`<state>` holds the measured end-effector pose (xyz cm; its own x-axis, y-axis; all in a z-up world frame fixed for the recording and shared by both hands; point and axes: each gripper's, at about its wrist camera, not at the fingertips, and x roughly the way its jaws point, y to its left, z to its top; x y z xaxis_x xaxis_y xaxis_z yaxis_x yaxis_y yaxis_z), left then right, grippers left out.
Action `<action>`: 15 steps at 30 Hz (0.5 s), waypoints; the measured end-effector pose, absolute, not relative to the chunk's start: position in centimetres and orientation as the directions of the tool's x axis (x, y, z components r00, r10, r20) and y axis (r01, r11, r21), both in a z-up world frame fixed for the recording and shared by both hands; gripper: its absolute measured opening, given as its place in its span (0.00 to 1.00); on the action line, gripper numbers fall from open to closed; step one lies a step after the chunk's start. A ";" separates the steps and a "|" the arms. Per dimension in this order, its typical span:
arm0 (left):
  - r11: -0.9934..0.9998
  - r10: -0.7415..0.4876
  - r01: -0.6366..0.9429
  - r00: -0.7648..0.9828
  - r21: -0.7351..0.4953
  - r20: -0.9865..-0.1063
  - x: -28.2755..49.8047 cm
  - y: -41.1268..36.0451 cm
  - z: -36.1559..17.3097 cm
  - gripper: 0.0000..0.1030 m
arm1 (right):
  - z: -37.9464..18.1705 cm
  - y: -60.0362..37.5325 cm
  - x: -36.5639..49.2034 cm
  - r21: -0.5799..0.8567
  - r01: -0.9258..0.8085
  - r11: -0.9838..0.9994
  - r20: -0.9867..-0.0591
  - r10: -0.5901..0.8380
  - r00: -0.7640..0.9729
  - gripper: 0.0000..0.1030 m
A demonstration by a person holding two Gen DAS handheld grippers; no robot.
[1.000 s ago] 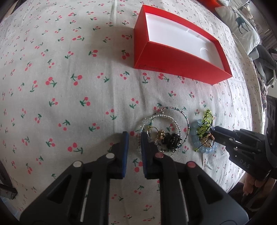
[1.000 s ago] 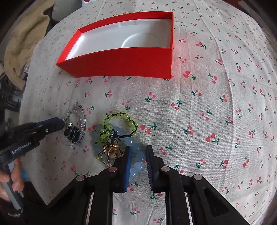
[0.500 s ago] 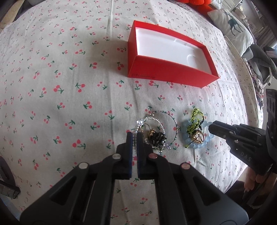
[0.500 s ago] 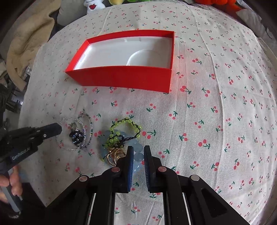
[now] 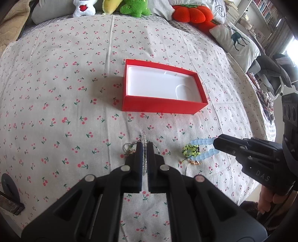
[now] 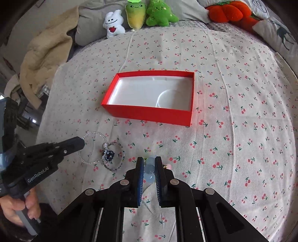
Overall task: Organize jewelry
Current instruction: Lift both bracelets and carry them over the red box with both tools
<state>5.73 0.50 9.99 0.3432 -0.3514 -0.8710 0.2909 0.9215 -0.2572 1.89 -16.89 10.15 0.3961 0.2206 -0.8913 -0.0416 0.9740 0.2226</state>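
Observation:
An open red box (image 5: 163, 107) with a white inside (image 6: 149, 113) lies on the cherry-print cloth. My left gripper (image 5: 144, 147) is shut on a clear beaded bracelet (image 5: 144, 158); its loops (image 6: 93, 149) hang with a dark charm (image 6: 109, 155) and a second bead ring (image 6: 119, 158). My right gripper (image 6: 149, 162) is shut on a pale blue bead bracelet (image 6: 149, 171), which also shows in the left wrist view (image 5: 203, 149). A yellow-green bead bracelet (image 5: 190, 149) and a gold piece (image 5: 195, 162) dangle with it.
Plush toys (image 6: 141, 14) and an orange cushion (image 5: 190, 13) line the far edge. A deer pillow (image 5: 236, 39) lies at the right, a beige blanket (image 6: 42, 55) at the left. The cloth's edge drops off at both sides.
Both grippers have closed on their bracelets and lifted up and back. The jewelry now hangs off the cloth and the box looks farther away.

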 end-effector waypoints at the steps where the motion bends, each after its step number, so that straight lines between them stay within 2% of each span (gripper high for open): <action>1: 0.920 -0.356 0.291 0.347 -0.261 -0.868 5.7 0.4 10.2 0.04 | 10.4 -16.8 1.9 0.225 -0.044 0.973 -0.888 0.223 0.402 0.11; 7: 0.914 -0.376 0.299 0.370 -0.274 -0.849 5.6 -0.2 11.0 0.04 | 12.0 -16.6 1.8 0.253 -0.046 0.966 -0.863 0.247 0.440 0.11; 15: 0.910 -0.393 0.293 0.383 -0.293 -0.836 6.0 -0.7 11.3 0.04 | 12.9 -17.1 2.4 0.364 -0.043 0.930 -0.822 0.343 0.455 0.11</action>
